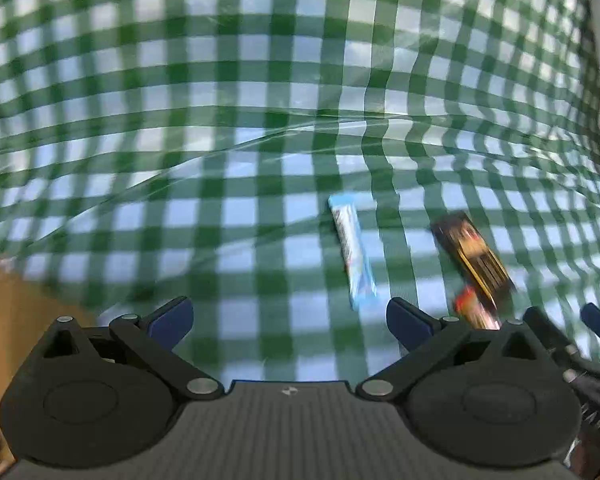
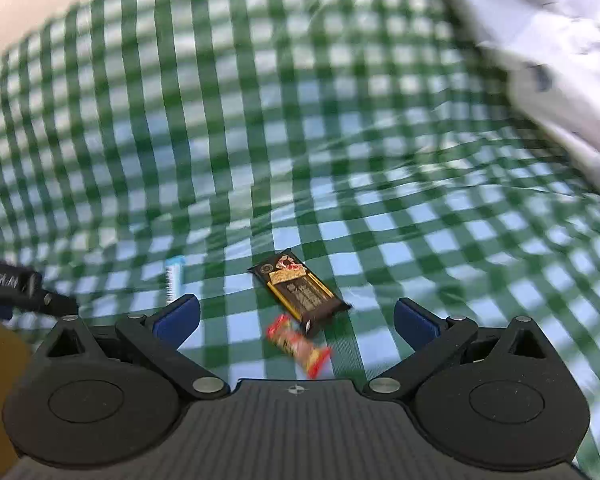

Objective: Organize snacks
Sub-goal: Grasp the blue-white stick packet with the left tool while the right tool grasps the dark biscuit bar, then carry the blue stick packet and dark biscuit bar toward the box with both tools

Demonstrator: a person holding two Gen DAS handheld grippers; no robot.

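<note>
A light blue snack bar [image 1: 353,250] lies on the green checked cloth [image 1: 220,120] just ahead of my left gripper [image 1: 289,320], which is open and empty. A dark brown and gold snack pack [image 1: 474,258] lies to its right, with a small red snack [image 1: 468,306] at its near end. In the right wrist view my right gripper [image 2: 297,316] is open and empty, with the red snack [image 2: 299,346] between its fingers and the brown pack [image 2: 298,290] just beyond. The blue bar [image 2: 174,276] shows at the left.
A brown cardboard surface [image 1: 8,320] sits at the lower left. White crumpled material [image 2: 560,60] lies at the cloth's far right. The right gripper's fingers [image 1: 598,328] show at the left view's right edge. The left gripper's body [image 2: 16,284] shows at the right view's left edge.
</note>
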